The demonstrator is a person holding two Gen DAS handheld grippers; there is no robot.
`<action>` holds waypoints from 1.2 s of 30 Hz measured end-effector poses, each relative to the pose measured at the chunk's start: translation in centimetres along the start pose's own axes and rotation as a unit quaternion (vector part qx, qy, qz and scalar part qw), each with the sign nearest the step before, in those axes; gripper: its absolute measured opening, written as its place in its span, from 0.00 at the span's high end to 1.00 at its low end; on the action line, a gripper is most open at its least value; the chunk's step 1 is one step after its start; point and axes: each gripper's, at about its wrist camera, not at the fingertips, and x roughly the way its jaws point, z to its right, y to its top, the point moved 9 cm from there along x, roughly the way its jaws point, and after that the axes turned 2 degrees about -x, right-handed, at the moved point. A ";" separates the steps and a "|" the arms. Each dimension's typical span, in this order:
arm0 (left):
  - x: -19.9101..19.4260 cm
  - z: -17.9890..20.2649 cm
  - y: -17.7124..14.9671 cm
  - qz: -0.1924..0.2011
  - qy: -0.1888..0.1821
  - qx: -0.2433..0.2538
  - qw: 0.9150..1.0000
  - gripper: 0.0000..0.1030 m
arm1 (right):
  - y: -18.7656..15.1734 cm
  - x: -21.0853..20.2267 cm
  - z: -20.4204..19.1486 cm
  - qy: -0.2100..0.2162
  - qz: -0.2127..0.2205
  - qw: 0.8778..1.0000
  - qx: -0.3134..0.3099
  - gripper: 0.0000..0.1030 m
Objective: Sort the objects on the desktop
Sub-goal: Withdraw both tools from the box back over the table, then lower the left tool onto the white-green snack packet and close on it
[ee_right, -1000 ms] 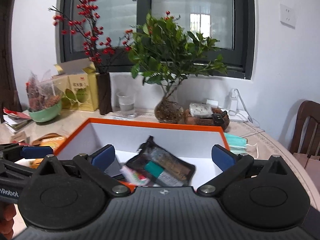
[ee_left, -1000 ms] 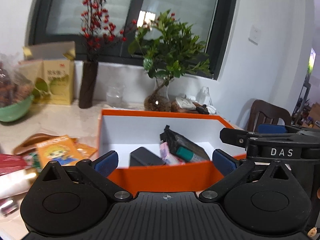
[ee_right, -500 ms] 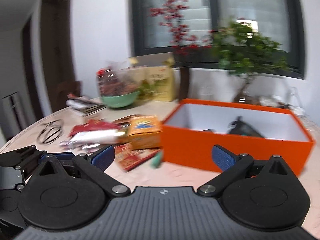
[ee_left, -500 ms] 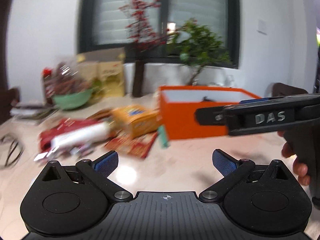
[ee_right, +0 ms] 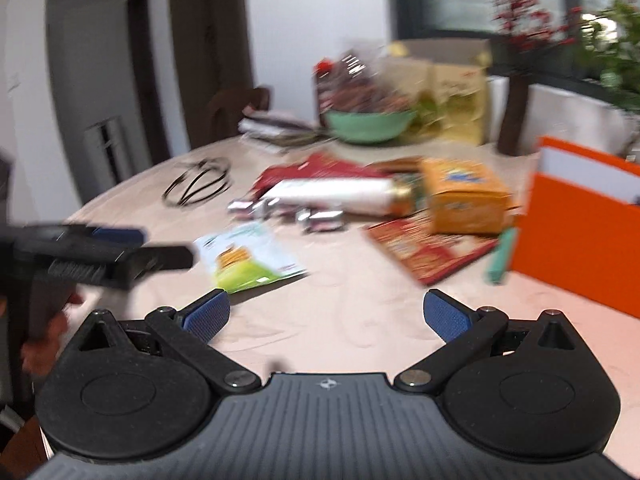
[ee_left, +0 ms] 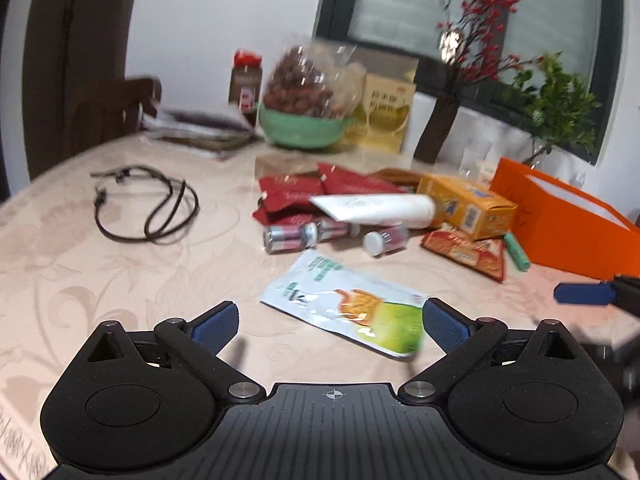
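Both claws, left claw [ee_left: 330, 326] and right claw [ee_right: 326, 314], gape empty above a flat white-and-green snack packet [ee_left: 348, 308] lying on the worktop [ee_left: 120, 264].

Before you: an orange box [ee_left: 560, 232] with white interior, a white-and-green sachet [ee_left: 344, 304], red packets [ee_left: 296, 196], a yellow carton [ee_left: 468, 208], a mint-green bowl [ee_left: 302, 130], and a beige floral-patterned tablecloth [ee_left: 100, 272]; your pads [ee_left: 214, 326] are blue.

Glossy plastic sachet [ee_left: 347, 309] ahead of matt black plastic left gripper [ee_left: 330, 327]; orange box [ee_left: 568, 227] matt card; tablecloth [ee_left: 120, 280] smooth.
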 end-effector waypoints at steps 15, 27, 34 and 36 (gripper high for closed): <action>6.5 0.3 1.2 -0.054 -0.055 0.083 0.994 0.15 | 0.3 6.0 -4.3 0.067 -0.046 0.996 -0.038 0.17; 6.2 -0.2 1.3 -0.045 -0.050 0.083 0.994 0.38 | 1.1 7.6 -4.8 0.058 -0.047 0.994 -0.084 0.29; 6.2 0.2 1.2 -0.048 -0.062 0.079 0.994 0.28 | 1.5 8.9 -5.6 0.084 -0.060 0.989 -0.108 0.13; 6.1 0.6 1.1 -0.048 -0.066 0.086 0.993 0.32 | 1.6 9.2 -5.4 0.089 -0.063 0.989 -0.105 0.15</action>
